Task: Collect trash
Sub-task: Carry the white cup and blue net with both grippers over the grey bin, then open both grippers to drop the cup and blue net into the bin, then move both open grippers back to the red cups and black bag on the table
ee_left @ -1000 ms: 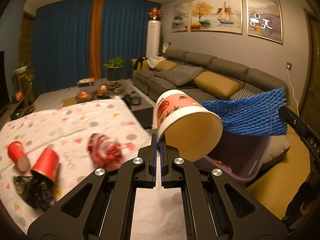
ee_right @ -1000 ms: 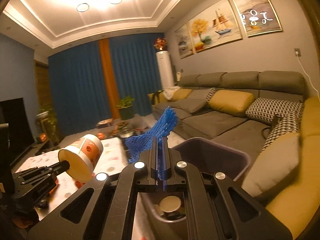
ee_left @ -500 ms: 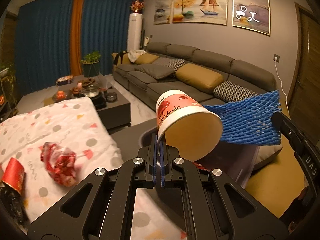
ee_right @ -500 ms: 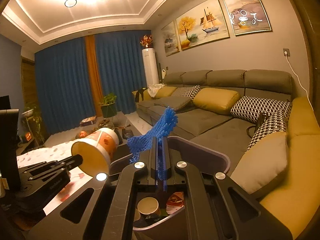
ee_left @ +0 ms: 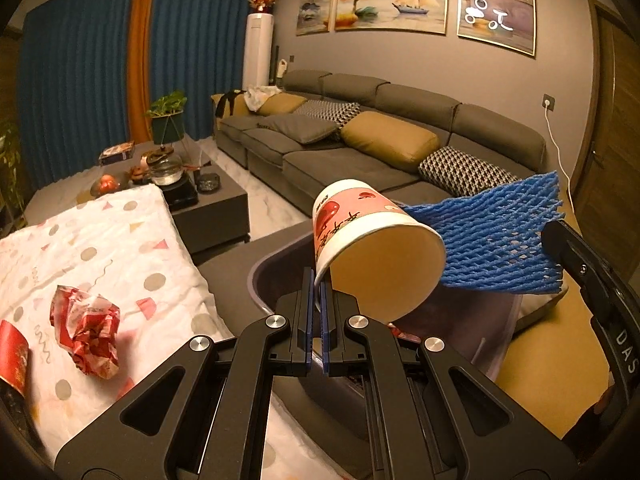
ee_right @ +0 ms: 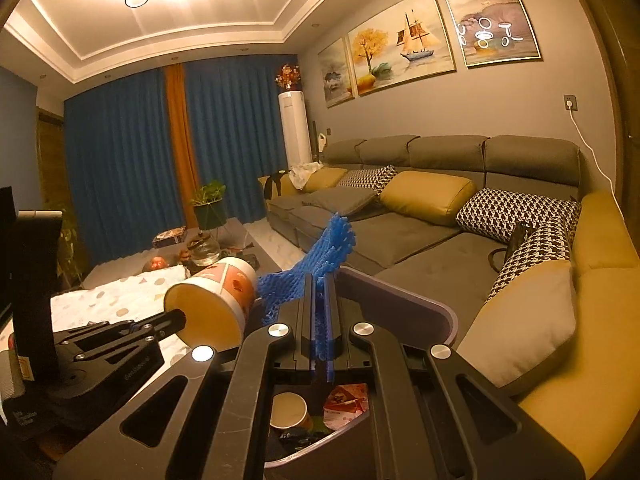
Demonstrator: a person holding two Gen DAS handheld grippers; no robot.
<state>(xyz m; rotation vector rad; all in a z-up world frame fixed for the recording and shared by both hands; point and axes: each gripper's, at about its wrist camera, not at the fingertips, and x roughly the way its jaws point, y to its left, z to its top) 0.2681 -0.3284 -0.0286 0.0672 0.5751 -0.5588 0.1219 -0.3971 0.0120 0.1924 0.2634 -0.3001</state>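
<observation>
You are at the drop-off step: both pieces of trash hang over the purple bin point(ee_left: 496, 320), which stands against the sofa point(ee_right: 420, 240) and already holds a paper cup and wrappers. Your left gripper point(ee_left: 317, 284) is clamped tight on the rim of the paper cup point(ee_left: 372, 248), which lies tilted with its mouth toward the camera above the bin's near edge. Your right gripper point(ee_right: 320, 312) is pinched shut on the blue foam net point(ee_right: 316, 264), just beside the cup. The next move, I judge, calls for parting each pair of jaws so both fall inside; the net is light and may cling to the pads. More remains on the spotted tablecloth point(ee_left: 100, 240): a crumpled red wrapper point(ee_left: 86, 332) and a red cup point(ee_left: 14, 356).
</observation>
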